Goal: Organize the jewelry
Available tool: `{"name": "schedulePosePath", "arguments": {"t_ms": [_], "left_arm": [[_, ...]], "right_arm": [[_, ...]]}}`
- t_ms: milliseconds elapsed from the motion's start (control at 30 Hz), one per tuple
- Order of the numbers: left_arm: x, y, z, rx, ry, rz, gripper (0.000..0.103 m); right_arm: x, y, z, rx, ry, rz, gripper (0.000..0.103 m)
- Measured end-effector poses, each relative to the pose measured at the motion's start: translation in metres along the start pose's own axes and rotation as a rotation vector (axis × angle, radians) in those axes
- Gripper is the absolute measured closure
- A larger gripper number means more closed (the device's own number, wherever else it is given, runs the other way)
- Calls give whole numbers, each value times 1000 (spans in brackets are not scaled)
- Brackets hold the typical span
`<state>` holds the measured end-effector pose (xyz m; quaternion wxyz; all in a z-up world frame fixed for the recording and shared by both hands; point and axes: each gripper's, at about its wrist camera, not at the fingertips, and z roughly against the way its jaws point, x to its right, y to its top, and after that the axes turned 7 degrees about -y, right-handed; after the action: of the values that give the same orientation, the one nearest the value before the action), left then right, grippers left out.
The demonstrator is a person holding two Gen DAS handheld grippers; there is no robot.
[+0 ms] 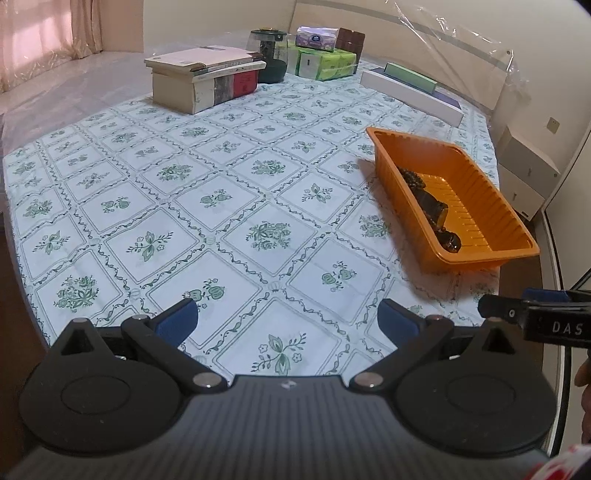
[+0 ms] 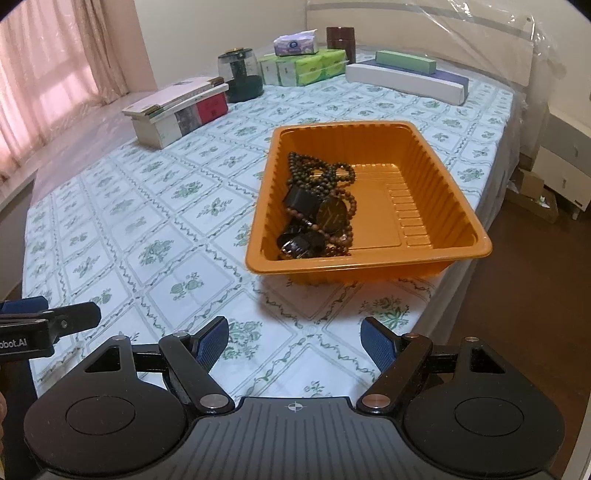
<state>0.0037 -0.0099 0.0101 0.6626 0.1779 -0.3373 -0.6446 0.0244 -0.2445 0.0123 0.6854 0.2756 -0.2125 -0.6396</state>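
Beads (image 2: pixel 320 173), watch (image 2: pixel 332 215) in tray (image 2: pixel 458 218); books (image 2: pixel 177 107) behind-left.

place: home bedroom | evidence: headboard (image 2: pixel 424 33), curtains (image 2: pixel 55 74), nightstand (image 2: pixel 565 147)

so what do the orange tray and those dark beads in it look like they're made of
Orange tray: thin moulded plastic by the look, glossy, with ribbed walls and a rolled rim.
Dark beads: probably wood, small round brown beads with a dull sheen, though stone or resin cannot be ruled out.
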Motion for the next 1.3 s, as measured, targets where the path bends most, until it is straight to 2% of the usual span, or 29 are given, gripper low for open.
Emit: {"name": "schedulePosePath", "arguments": {"t_ms": [600,1300], "left_arm": [[9,-5,-1,-15,24,-45,0],[7,-1,-4,-10,42,-50,0]], "right_arm": [[-17,3,-6,-8,0,43,25],[-25,6,-10,-23,15,68,25]]}}
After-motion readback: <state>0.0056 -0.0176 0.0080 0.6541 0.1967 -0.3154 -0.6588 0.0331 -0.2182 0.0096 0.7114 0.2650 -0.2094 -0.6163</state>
